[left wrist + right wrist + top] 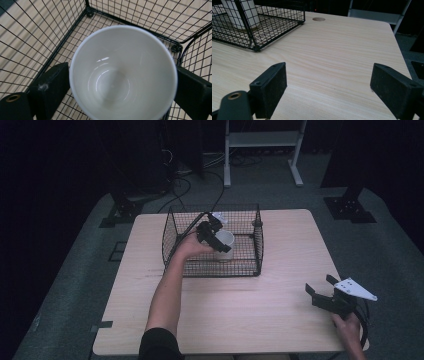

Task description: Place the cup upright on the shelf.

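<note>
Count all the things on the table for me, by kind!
White cup: 1
Black wire basket: 1
Grippers: 2, the left gripper at the cup and the right gripper over the table
Total: 4

We see the wire basket (pixel 212 241) walling the white cup (pixel 224 244) on all sides; access only from above. Table (pixel 250 305) right of the basket lies open around right gripper (pixel 322 289).
</note>
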`<state>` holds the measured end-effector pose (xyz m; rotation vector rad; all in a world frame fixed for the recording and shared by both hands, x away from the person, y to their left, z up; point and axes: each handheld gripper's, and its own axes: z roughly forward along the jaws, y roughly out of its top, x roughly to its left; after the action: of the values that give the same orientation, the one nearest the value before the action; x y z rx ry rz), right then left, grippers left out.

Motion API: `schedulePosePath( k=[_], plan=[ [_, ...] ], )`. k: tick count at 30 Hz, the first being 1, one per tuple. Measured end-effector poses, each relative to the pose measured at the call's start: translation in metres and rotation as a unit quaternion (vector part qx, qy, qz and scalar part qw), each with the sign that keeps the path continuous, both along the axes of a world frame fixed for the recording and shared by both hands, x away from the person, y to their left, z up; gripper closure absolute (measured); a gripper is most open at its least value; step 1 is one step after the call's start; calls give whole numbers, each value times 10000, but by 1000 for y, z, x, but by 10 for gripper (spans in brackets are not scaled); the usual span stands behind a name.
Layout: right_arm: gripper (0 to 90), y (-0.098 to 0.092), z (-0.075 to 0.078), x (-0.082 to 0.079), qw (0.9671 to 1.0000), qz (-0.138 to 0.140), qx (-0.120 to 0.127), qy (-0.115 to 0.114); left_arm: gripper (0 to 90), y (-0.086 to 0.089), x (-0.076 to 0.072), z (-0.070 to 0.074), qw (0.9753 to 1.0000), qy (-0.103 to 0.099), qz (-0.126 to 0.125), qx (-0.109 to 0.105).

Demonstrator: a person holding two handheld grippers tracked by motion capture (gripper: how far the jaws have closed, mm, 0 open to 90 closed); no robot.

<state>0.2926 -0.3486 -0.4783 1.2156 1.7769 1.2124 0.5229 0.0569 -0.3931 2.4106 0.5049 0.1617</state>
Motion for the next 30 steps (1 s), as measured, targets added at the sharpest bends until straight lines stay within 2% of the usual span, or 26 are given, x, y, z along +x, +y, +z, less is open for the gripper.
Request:
schedulePosePath(
  k=[5,9,14,18,19,24,30],
  plan=[
    [131,0,0,0,10000,-6,14,2,80,2,-4,8,9999,-117,-37,-33],
    [130,0,0,0,10000,-10,23,16,74,4,-4,10,9999,-119,27,-20],
    [130,0,0,0,10000,-11,6,20,68,9,-6,17,9995,-242,93,-158],
    [130,0,0,0,10000,-21,11,25,66,12,-11,26,9991,-337,74,-257],
    [130,0,0,0,10000,-17,2,25,66,14,-13,30,9988,-412,80,-260],
    [130,0,0,0,10000,-20,11,27,66,19,-18,38,9982,-473,129,-339],
    [130,0,0,0,10000,-18,12,28,66,23,-30,50,9970,-631,134,-422]
  ],
)
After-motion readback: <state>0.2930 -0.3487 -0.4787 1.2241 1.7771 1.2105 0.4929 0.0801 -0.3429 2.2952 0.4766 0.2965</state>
